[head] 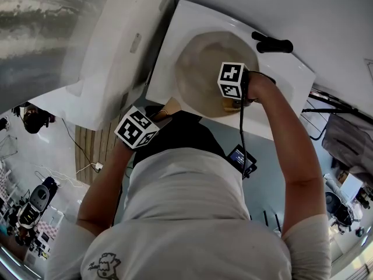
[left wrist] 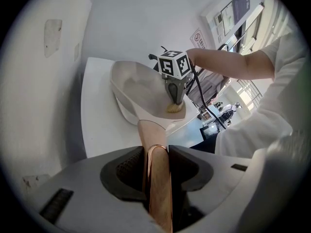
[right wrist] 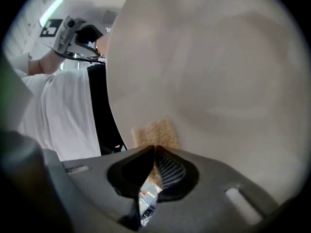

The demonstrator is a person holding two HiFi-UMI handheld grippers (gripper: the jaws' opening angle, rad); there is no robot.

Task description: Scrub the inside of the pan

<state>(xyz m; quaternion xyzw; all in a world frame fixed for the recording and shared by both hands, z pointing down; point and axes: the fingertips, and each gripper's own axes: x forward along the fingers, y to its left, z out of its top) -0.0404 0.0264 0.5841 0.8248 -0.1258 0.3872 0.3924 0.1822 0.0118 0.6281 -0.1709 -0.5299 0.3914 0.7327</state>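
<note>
A beige pan [head: 204, 63] rests tilted on the white basin top [head: 294, 77]. My left gripper [left wrist: 156, 152] is shut on the pan's wooden handle [left wrist: 159, 183], which runs between its jaws toward the bowl [left wrist: 136, 89]. My right gripper [right wrist: 154, 152] is shut on a tan sponge [right wrist: 154, 131] and presses it against the pan's inner wall [right wrist: 218, 81] near the rim. In the left gripper view the right gripper [left wrist: 174, 97] stands over the sponge [left wrist: 175, 108] at the pan's near edge. The head view shows its marker cube [head: 232, 80] above the pan's front right.
A black tap lever [head: 273, 44] sits at the basin's back right. A white cabinet [head: 116, 45] stands close on the left. A dark device with a lit screen [head: 242, 159] hangs below the counter edge, with a black cable [head: 240, 127] running down from the right gripper.
</note>
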